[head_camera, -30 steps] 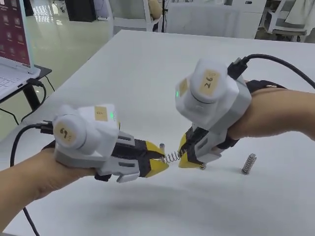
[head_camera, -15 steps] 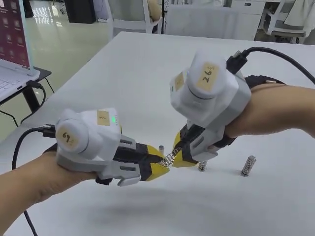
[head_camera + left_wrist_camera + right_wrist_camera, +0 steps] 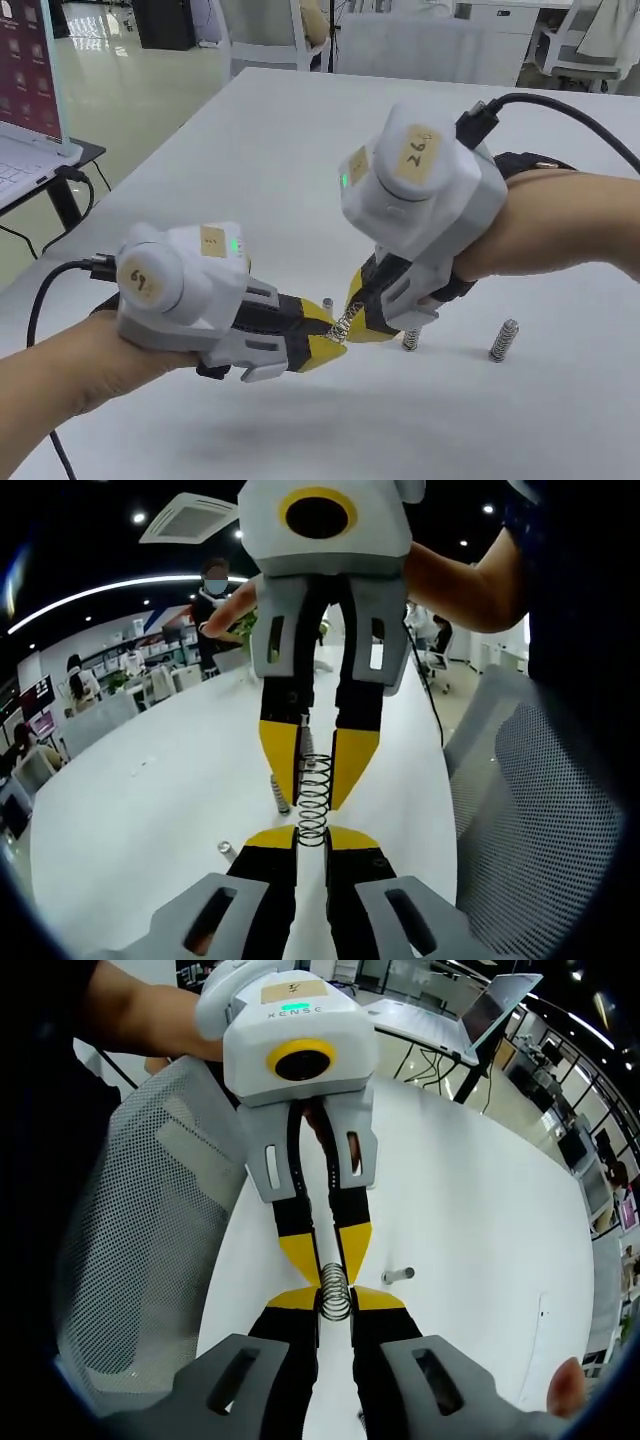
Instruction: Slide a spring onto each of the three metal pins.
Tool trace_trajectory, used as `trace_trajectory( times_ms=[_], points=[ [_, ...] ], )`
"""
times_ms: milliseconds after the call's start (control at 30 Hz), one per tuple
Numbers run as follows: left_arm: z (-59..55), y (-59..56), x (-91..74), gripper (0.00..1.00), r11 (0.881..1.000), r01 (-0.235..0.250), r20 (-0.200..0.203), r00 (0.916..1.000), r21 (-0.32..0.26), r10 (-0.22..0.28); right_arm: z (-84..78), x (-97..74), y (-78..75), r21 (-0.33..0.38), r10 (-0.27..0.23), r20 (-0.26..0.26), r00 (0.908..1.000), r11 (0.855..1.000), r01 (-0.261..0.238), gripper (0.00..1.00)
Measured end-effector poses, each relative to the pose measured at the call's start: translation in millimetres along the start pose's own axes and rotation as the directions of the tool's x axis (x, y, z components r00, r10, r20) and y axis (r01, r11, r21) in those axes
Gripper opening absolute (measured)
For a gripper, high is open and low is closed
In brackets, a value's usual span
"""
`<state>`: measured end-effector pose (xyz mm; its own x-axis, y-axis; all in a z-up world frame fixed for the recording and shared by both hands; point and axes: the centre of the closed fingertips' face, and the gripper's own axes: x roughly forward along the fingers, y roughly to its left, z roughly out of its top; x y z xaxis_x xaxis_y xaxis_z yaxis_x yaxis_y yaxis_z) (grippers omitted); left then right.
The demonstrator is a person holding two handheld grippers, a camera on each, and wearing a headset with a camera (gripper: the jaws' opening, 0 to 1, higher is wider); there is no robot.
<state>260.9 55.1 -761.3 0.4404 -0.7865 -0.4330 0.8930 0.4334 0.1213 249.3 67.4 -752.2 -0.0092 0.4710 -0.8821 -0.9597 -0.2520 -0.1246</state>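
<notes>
**One spring gripped at both ends, low in the centre of the head view**

In the head view most of the spring (image 3: 345,324) is covered by yellow jaw tips, and only a few coils show. The left gripper (image 3: 325,340) enters from the lower left and the right gripper (image 3: 357,318) from the upper right, tip to tip above the white table (image 3: 250,180).

The gripper views are clearer. In the left gripper view, its own jaws at the bottom are clenched on one end of the spring. The right gripper's jaws, coming down from the top, pinch the other end.

A bare pin (image 3: 327,302) stands just behind the tips, with its foot hidden. To the right, a second spring (image 3: 410,340) stands upright, partly covered by the right gripper. A third spring (image 3: 503,340) stands further right, and I cannot make out the pin inside it. A laptop (image 3: 25,90) is cut off at the upper left edge.
</notes>
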Motion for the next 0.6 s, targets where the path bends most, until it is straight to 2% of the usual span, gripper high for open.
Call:
trace_trajectory(
  times_ms=[600],
  points=[
    [3.8, 0.5, -1.0, 0.02, 1.0, 0.005, 0.026, 0.9996, -0.023, -0.004, 2.8, 5.0, 0.8, 0.01, 0.016, 0.001, 0.9999, 1.0, -0.016, 0.09]
  ],
)
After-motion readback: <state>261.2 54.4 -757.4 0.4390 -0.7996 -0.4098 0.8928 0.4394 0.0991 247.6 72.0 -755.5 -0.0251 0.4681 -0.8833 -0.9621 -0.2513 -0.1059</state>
